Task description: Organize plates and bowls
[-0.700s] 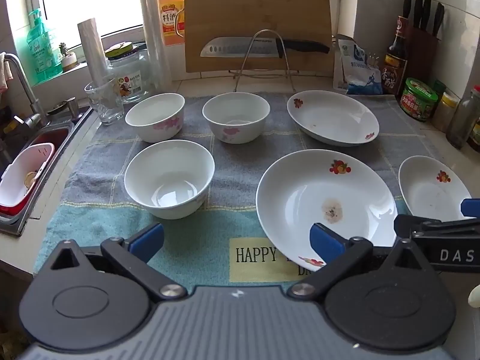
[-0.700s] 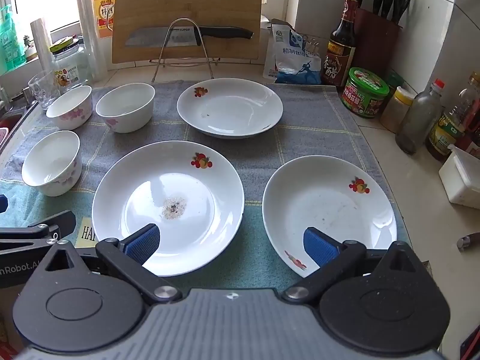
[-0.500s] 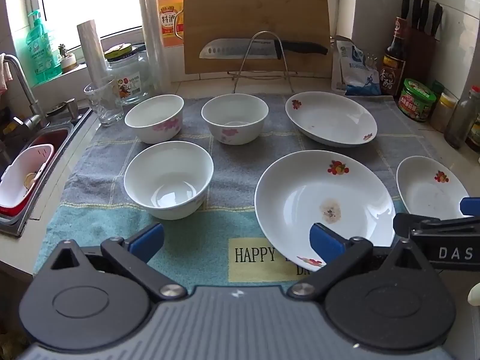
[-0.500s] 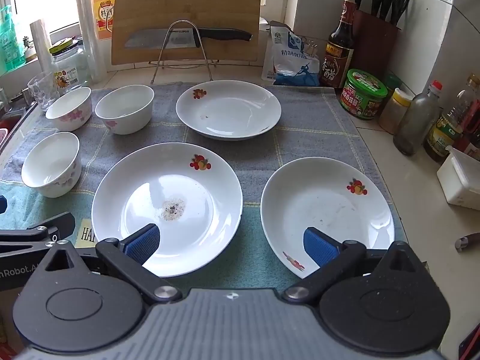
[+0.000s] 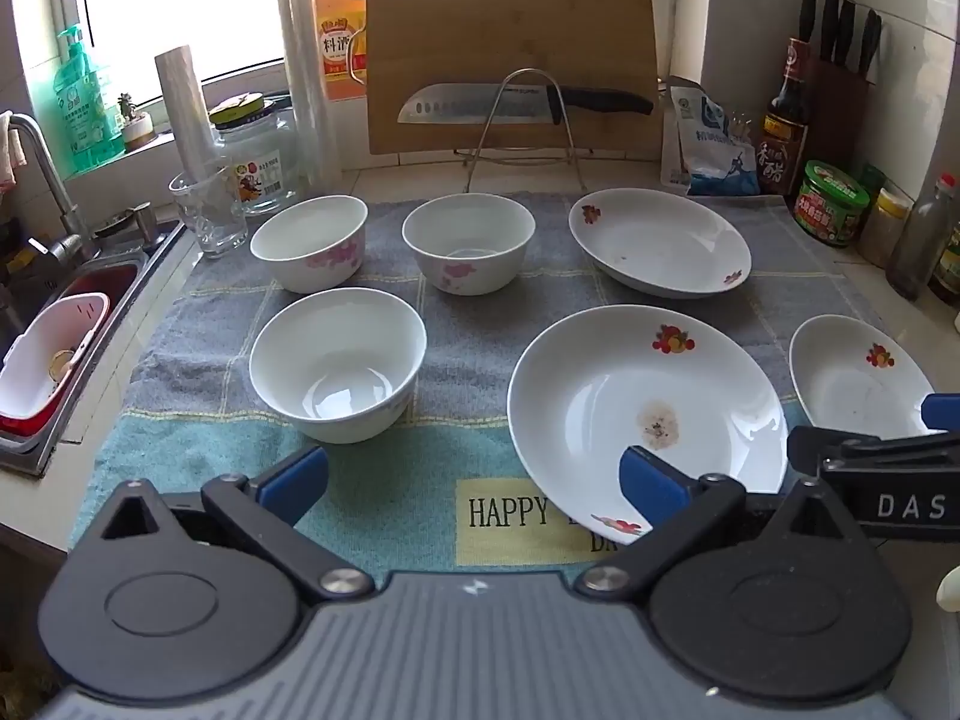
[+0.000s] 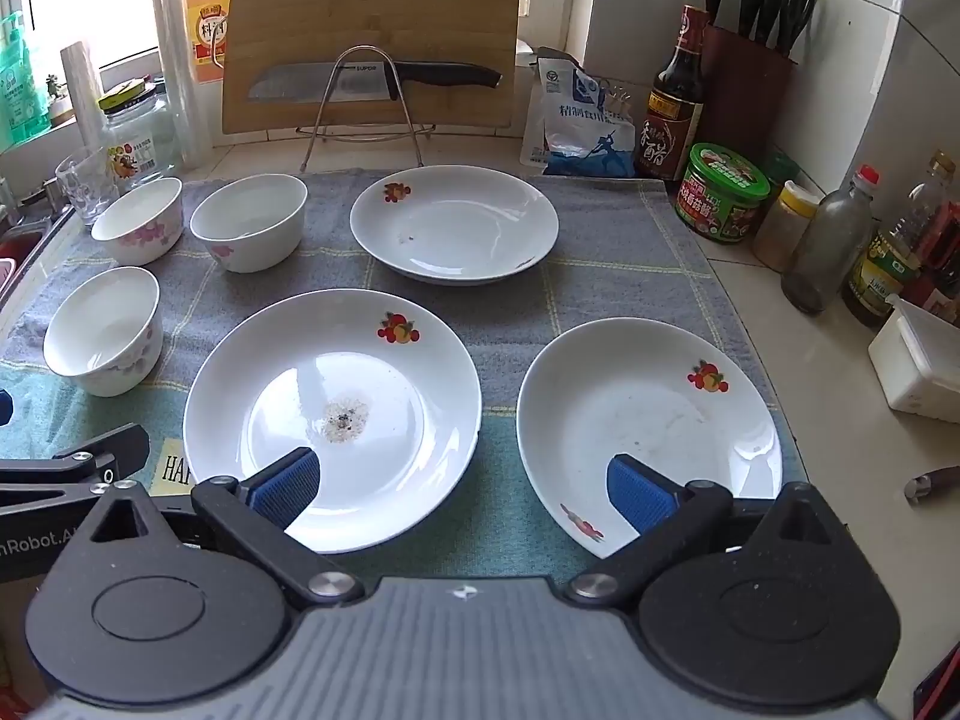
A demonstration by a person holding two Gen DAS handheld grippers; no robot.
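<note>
Left wrist view, left gripper [image 5: 471,480]: jaws spread wide, nothing between them, hovering over the towel [image 5: 384,498].
Left wrist view, bowls: near bowl [image 5: 337,363], two far bowls [image 5: 309,242] [image 5: 468,242], each standing alone, none nested.
Right wrist view, right gripper [image 6: 462,489]: jaws wide apart, empty, above the gap between two plates.
Right wrist view, plates: soiled centre plate [image 6: 332,414], right plate [image 6: 649,429], far plate [image 6: 454,223], all separate.
Progress: nothing stacked yet; the whole sorting appears still ahead.

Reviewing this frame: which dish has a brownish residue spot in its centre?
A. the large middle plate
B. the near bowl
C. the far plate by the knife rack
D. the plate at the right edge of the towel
A: the large middle plate shows a brownish stain in its centre.
</note>
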